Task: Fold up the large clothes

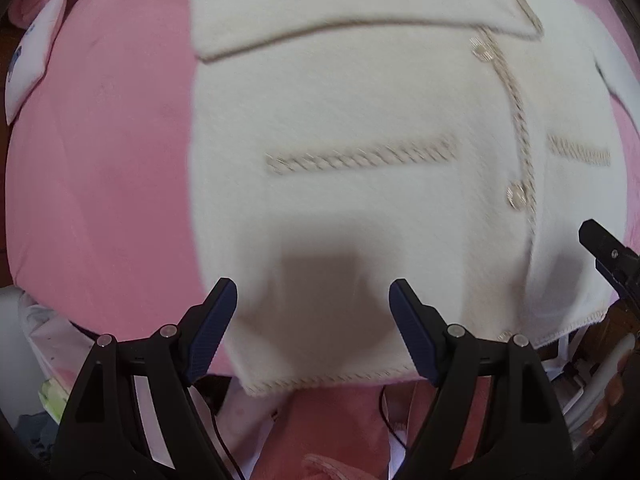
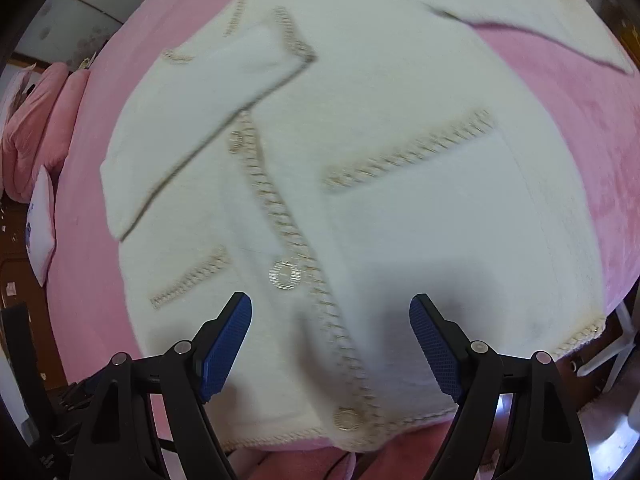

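A white fuzzy cardigan [image 1: 360,120] with beige braided trim and round buttons lies flat on the pink bed cover [image 1: 112,160]. One sleeve [image 2: 208,120] is folded across its chest. The other sleeve [image 2: 560,32] stretches out toward the far right. My left gripper [image 1: 313,296] hovers open above the hem on the pocket side, with nothing between its blue pads. My right gripper [image 2: 331,308] is open too, above the button strip [image 2: 288,232] near the hem, and holds nothing. Its black tip [image 1: 600,248] shows at the right edge of the left wrist view.
Pink pillows [image 2: 36,120] and a white cushion [image 2: 40,232] lie at the bed's left side. The bed's near edge runs just below the hem [image 2: 280,440], with pink fabric and dark cables beneath. White furniture legs [image 2: 616,344] stand at the right.
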A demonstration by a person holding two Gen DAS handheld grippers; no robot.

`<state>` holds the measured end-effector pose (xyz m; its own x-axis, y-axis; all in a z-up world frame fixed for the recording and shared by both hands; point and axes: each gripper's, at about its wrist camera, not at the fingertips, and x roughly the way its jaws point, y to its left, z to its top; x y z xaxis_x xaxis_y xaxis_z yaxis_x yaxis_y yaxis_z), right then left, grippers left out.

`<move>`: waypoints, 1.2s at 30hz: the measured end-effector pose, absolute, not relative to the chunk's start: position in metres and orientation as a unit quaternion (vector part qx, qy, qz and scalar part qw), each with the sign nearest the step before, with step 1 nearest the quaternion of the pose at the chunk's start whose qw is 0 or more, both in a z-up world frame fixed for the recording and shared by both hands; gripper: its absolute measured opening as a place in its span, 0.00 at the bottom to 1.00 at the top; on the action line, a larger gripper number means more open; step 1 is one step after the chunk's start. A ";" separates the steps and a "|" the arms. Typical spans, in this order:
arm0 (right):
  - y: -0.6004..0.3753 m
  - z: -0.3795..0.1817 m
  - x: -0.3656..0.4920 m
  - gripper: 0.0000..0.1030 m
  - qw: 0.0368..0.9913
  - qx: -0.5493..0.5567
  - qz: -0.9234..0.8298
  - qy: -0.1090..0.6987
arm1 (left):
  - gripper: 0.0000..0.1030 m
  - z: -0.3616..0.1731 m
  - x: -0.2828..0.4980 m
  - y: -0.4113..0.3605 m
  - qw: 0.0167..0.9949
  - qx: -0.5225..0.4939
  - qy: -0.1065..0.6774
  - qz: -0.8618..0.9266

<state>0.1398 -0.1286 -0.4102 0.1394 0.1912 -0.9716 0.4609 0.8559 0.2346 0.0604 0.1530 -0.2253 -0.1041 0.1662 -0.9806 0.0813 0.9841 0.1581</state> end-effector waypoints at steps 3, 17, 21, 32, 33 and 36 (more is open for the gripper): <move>-0.159 -0.422 0.119 0.80 0.697 0.263 -0.088 0.661 | 0.74 -0.226 0.049 0.105 0.651 0.099 0.753 0.018; -0.404 -0.443 0.042 0.83 0.665 0.333 -0.137 0.654 | 0.74 -0.241 0.041 -0.146 0.567 0.190 0.798 -0.073; -0.471 -0.450 0.035 0.84 0.665 0.340 -0.162 0.645 | 0.74 -0.237 0.049 -0.202 0.558 0.216 0.796 -0.088; -0.626 -0.486 0.042 0.85 0.638 0.561 -0.156 0.504 | 0.74 -0.241 0.088 -0.291 0.552 0.267 0.780 -0.126; -0.636 -0.491 0.045 0.85 0.633 0.582 -0.156 0.487 | 0.74 -0.239 0.098 -0.300 0.551 0.267 0.780 -0.130; -0.666 -0.503 0.060 0.85 0.637 0.613 -0.161 0.438 | 0.74 -0.221 0.122 -0.335 0.577 0.262 0.759 -0.149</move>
<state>0.0600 -0.6656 -0.5026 0.5642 0.3317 -0.7561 0.7430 0.1953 0.6401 0.1216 -0.3348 -0.2213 -0.1955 0.2264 -0.9542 0.5695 0.8183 0.0775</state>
